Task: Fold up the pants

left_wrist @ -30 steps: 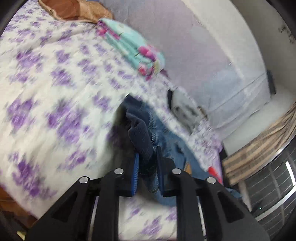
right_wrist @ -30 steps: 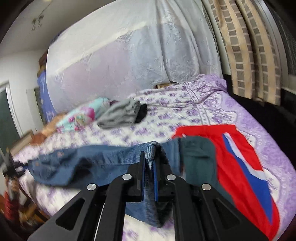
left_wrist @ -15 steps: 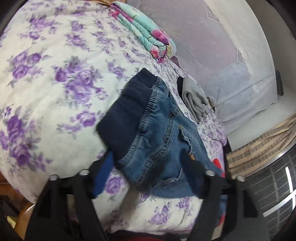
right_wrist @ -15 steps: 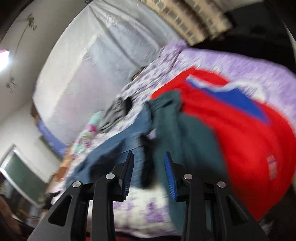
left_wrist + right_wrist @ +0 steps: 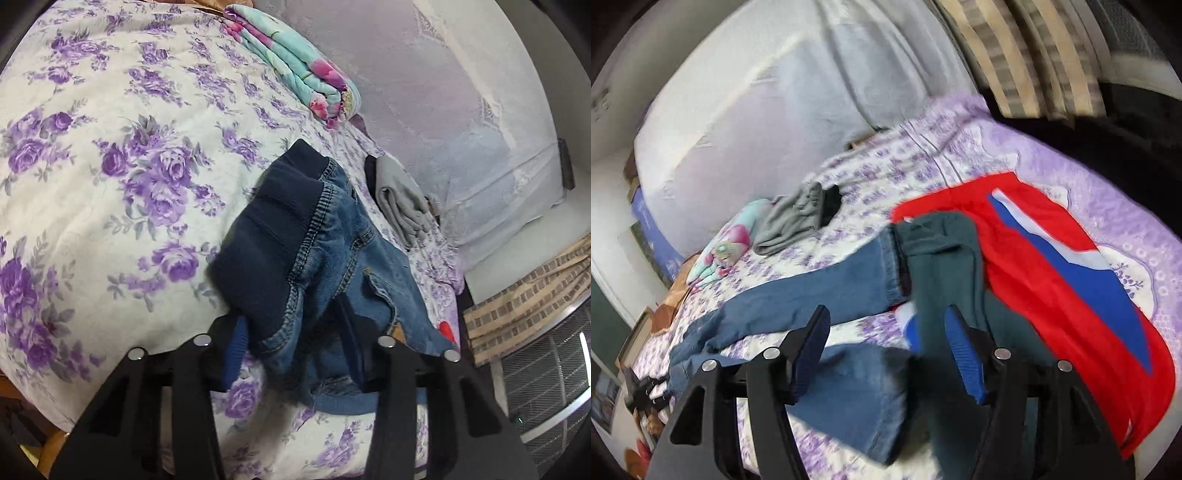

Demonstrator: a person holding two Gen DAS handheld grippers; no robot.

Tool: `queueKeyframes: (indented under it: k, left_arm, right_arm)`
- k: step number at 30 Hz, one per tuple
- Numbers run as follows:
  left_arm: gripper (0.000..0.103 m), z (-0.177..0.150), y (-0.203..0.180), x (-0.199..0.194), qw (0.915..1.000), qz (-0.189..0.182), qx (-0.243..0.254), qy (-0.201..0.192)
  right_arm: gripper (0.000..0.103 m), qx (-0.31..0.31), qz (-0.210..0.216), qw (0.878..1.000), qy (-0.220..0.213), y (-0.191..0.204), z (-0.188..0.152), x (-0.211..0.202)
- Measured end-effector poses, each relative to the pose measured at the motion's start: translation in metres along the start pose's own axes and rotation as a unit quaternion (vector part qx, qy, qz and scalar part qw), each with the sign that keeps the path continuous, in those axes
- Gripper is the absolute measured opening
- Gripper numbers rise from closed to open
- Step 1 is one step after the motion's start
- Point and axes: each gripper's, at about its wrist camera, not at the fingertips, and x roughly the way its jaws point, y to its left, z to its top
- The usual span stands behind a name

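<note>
Bed (image 5: 110,155) bears the jeans (image 5: 332,266) unheld between both spread claws, left claw (image 5: 295,350) and right claw (image 5: 886,347); risk: green garment (image 5: 942,258) just ahead snagged with legs.

The blue denim pants with a dark navy ribbed waistband (image 5: 295,254) lie rumpled on the bed, waistband bunched at one end. Both legs (image 5: 820,291) stretch out across the bed, spread apart, unfolded.

Even indoor light, soft shadows; left wrist view sharp, right wrist view motion-blurred; fisheye bending, dark vignette corners.
</note>
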Motion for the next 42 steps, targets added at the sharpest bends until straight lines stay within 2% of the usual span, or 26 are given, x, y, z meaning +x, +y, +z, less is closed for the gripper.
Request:
queueKeyframes:
  k: [2, 3, 5, 8, 11, 13, 15, 16, 17, 18, 19, 20, 22, 24, 27, 28, 31, 32, 34, 35, 36, 37, 38, 40, 42]
  left_arm:
    - [0.042, 0.0, -0.001, 0.0, 1.0, -0.001, 0.002, 0.001]
    - [0.042, 0.0, -0.002, 0.0, 1.0, 0.001, 0.003, 0.001]
    - [0.042, 0.001, -0.003, 0.001, 1.0, 0.003, 0.007, 0.004]
    - [0.042, 0.003, 0.0, 0.0, 0.9999, -0.006, 0.001, 0.01]
    - [0.042, 0.003, 0.004, 0.0, 0.9997, -0.019, -0.006, 0.013]
    - [0.042, 0.003, 0.004, 0.0, 0.9997, -0.02, -0.005, 0.013]
    - [0.043, 0.002, 0.004, 0.0, 0.9998, -0.017, -0.003, 0.012]
    - [0.043, 0.002, 0.003, 0.0, 0.9998, -0.015, -0.002, 0.013]
    - [0.043, 0.002, 0.003, 0.0, 0.9998, -0.014, -0.003, 0.014]
    - [0.043, 0.002, 0.003, 0.0, 0.9998, -0.013, -0.005, 0.015]
    - [0.043, 0.003, 0.003, 0.0, 0.9997, -0.012, -0.009, 0.017]
    - [0.043, 0.004, 0.003, 0.001, 0.9997, -0.012, -0.011, 0.019]
    - [0.043, 0.004, 0.003, 0.001, 0.9996, -0.012, -0.013, 0.02]
    - [0.043, 0.004, 0.002, 0.001, 0.9997, -0.011, -0.013, 0.02]
    - [0.044, 0.004, 0.003, 0.001, 0.9997, -0.012, -0.012, 0.02]
    - [0.044, 0.004, 0.003, 0.001, 0.9997, -0.012, -0.01, 0.02]
    - [0.044, 0.004, 0.002, 0.002, 0.9997, -0.015, -0.003, 0.02]
    - [0.044, 0.004, 0.002, 0.002, 0.9997, -0.015, 0.001, 0.019]
    - [0.044, 0.003, 0.002, 0.002, 0.9996, -0.019, 0.01, 0.018]
    - [0.044, 0.002, 0.002, 0.002, 0.9996, -0.021, 0.013, 0.017]
    - [0.044, 0.003, 0.003, 0.002, 0.9995, -0.022, 0.016, 0.018]
    - [0.044, 0.003, 0.003, 0.002, 0.9994, -0.025, 0.016, 0.019]
    - [0.044, 0.003, 0.004, 0.002, 0.9993, -0.028, 0.016, 0.02]
    - [0.044, 0.004, 0.005, 0.002, 0.999, -0.035, 0.016, 0.025]
    - [0.044, 0.006, 0.007, 0.002, 0.9988, -0.038, 0.01, 0.031]
  right_arm:
    - [0.032, 0.02, 0.057, 0.997, 0.039, -0.003, -0.004, 0.018]
    - [0.032, 0.011, 0.064, 0.997, 0.046, -0.001, -0.011, 0.017]
    - [0.03, -0.046, 0.04, 0.997, 0.045, 0.017, -0.028, 0.012]
    - [0.018, -0.099, 0.04, 0.992, 0.065, 0.037, -0.055, -0.003]
    - [0.017, -0.119, 0.043, 0.984, 0.126, 0.043, -0.09, -0.008]
    - [0.017, -0.121, 0.02, 0.98, 0.158, 0.041, -0.114, -0.008]
    - [0.017, -0.107, 0.015, 0.98, 0.166, 0.035, -0.127, -0.013]
    - [0.019, -0.09, 0.031, 0.983, 0.157, 0.034, -0.127, -0.019]
    - [0.033, -0.059, 0.06, 0.988, 0.13, 0.031, -0.122, -0.03]
    - [0.068, -0.02, 0.084, 0.991, 0.098, 0.026, -0.112, -0.04]
    - [0.079, 0.007, 0.095, 0.992, 0.081, 0.022, -0.106, -0.044]
    - [0.081, 0.067, 0.12, 0.989, 0.054, 0.013, -0.093, -0.048]
    - [0.081, 0.138, 0.16, 0.976, 0.051, 0.001, -0.074, -0.038]
    - [0.081, 0.181, 0.163, 0.968, 0.06, -0.005, -0.06, -0.027]
    - [0.081, 0.18, 0.15, 0.966, 0.109, 0.014, -0.046, -0.003]
    - [0.081, 0.176, 0.155, 0.962, 0.139, 0.026, -0.044, 0.009]
    - [0.081, 0.218, 0.158, 0.941, 0.207, 0.041, -0.05, 0.036]
    - [0.079, 0.238, 0.15, 0.934, 0.222, 0.044, -0.053, 0.046]
    - [0.068, 0.241, 0.138, 0.934, 0.226, 0.052, -0.051, 0.06]
    - [0.049, 0.225, 0.128, 0.94, 0.223, 0.058, -0.047, 0.069]
    - [0.023, 0.212, 0.125, 0.944, 0.219, 0.061, -0.045, 0.077]
    - [0.011, 0.208, 0.12, 0.945, 0.221, 0.061, -0.045, 0.081]
    - [0.006, 0.212, 0.115, 0.944, 0.223, 0.058, -0.05, 0.087]
    - [0.005, 0.216, 0.115, 0.946, 0.212, 0.053, -0.056, 0.089]
    - [0.005, 0.181, 0.118, 0.959, 0.181, 0.065, -0.051, 0.077]
